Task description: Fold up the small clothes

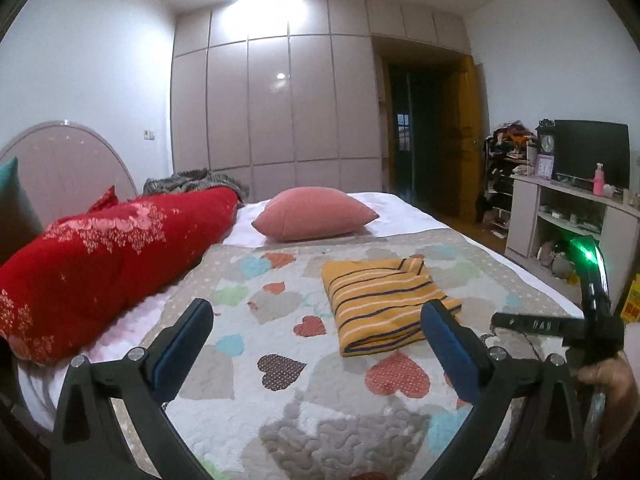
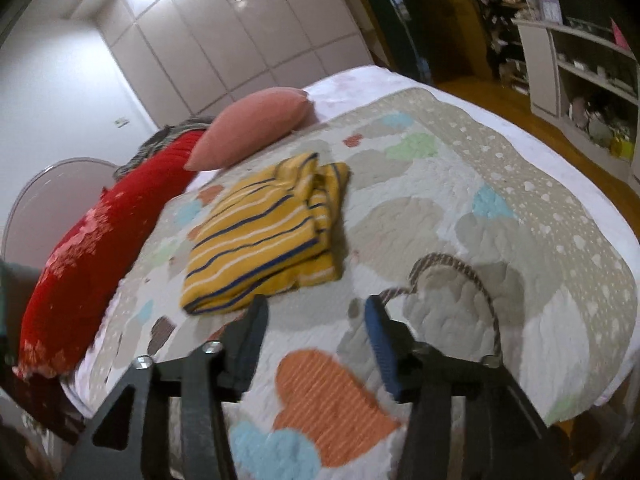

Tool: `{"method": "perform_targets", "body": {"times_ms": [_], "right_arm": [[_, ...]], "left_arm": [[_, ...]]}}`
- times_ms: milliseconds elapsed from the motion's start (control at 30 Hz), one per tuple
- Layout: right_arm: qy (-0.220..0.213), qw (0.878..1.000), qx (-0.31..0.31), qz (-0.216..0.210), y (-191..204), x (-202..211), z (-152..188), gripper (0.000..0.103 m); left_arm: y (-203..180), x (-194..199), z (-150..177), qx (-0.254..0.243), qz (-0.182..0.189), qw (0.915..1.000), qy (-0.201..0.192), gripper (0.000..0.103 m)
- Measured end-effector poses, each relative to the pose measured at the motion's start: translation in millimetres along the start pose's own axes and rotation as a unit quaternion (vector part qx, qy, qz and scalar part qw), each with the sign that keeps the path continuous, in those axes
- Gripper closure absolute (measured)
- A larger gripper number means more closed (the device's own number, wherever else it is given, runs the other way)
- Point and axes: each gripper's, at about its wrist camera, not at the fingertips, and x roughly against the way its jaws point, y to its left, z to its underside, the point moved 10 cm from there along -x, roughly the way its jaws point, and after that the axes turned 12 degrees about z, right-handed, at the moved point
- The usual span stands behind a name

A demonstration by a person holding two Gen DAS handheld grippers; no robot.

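Fingers (image 1: 452, 356) of both grippers spread wide, empty; folded striped shirt (image 1: 390, 304) lies lengthwise away, collar far.

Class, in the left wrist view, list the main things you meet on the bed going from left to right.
red quilt → pink pillow → striped yellow garment
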Motion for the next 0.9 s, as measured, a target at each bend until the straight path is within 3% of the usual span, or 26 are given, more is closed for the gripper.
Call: {"method": "perform_targets", "body": {"times_ms": [400, 667, 900], "right_arm": [[0.016, 0.999, 0.038, 0.016, 11.3, -9.2, 35.9, 0.037], [0.035, 0.998, 0.057, 0.016, 24.2, -18.6, 53.9, 0.035], [0.045, 0.996, 0.078, 0.019, 36.4, -22.8, 67.3, 0.034]], "left_arm": [[-37.2, -32.0, 47.6, 0.006, 0.054, 0.9935, 0.100, 0.000], [-33.0, -47.0, 79.6, 0.034, 0.060, 0.9853, 0.156, 0.000], [-16.8, -55.8, 103.7, 0.062, 0.040, 0.9773, 0.199, 0.000]]}}
